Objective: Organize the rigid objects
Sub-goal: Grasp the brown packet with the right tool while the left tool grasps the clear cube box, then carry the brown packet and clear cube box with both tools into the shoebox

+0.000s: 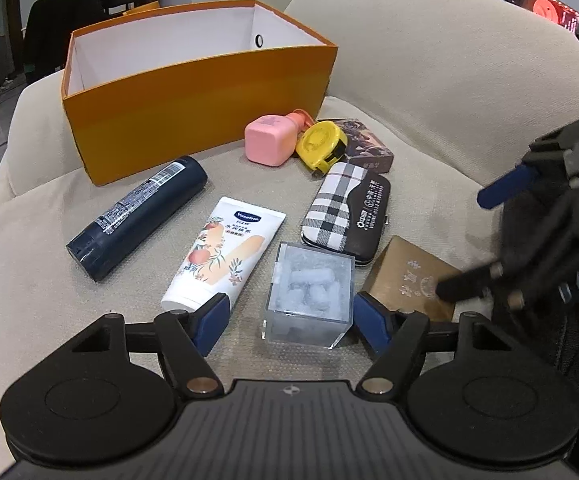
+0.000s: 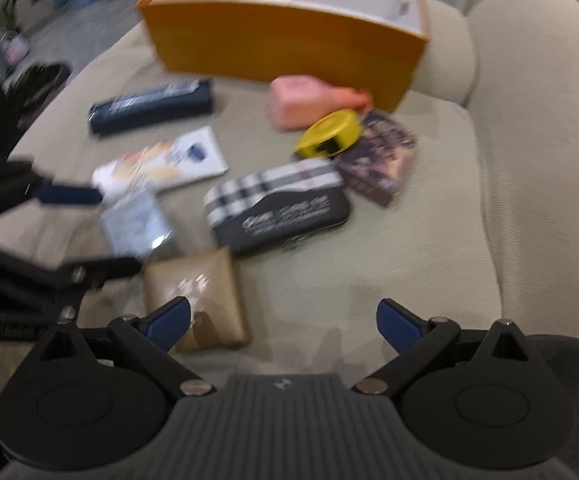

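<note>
An open orange box (image 1: 193,92) stands at the back of a beige sofa seat. In front of it lie a dark blue bottle (image 1: 137,218), a white Vaseline tube (image 1: 217,252), a pink bottle (image 1: 269,140), a yellow tape measure (image 1: 321,146), a plaid case (image 1: 345,208), a dark card box (image 1: 369,142), a gold packet (image 1: 409,276) and a clear plastic cube (image 1: 309,292). My left gripper (image 1: 289,320) is open, its fingers on either side of the cube. My right gripper (image 2: 283,322) is open over the seat, its left finger above the gold packet (image 2: 197,284).
The sofa backrest (image 1: 429,60) rises to the right of the objects. The right gripper shows at the right edge of the left wrist view (image 1: 529,216). The right wrist view is blurred. Floor and furniture lie beyond the sofa's left edge.
</note>
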The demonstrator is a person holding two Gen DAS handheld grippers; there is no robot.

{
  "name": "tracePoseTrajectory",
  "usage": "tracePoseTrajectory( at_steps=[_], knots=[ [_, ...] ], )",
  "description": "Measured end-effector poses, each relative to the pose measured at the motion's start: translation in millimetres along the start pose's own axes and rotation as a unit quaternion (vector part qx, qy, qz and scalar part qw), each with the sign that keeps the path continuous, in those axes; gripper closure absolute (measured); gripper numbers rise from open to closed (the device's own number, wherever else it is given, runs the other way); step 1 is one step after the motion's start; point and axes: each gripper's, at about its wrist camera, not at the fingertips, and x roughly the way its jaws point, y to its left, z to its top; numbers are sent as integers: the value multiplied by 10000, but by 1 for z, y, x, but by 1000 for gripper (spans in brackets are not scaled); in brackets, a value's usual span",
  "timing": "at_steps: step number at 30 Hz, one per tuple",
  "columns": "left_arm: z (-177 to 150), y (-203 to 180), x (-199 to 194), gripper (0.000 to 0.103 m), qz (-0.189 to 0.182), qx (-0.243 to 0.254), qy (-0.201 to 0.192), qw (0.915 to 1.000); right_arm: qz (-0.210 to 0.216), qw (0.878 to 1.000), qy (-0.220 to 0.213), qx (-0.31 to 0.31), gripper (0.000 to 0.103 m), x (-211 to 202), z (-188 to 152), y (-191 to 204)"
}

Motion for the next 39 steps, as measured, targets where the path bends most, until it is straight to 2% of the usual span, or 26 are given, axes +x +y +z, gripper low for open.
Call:
tracePoseTrajectory(
  at_steps=[6,9,17,23,25,30,39],
  knots=[
    [4,-2,14,27,43,-7,140,9999,246,9989,186,-345,6,10,-5,17],
    [8,-4,23,30,-29,-30,217,9998,380,9981,283,-404,17,18,-5,24],
    [14,-4,33,36,-113,-94,313,9994,242,9965,310,-734,38,37,-3,45],
    [14,-4,39,47,-126,-138,453,9988,245,9968,267,-713,39,47,0,45],
    [14,-6,38,48,-85,-98,428,9990,298,9967,248,-711,43,46,-1,45],
    [14,-7,33,49,-19,-104,424,9990,235,9977,221,-591,43,44,-1,39],
    [21,-8,6,49,144,4,136,9998,163,9992,28,-356,43,27,2,26]
  ],
)
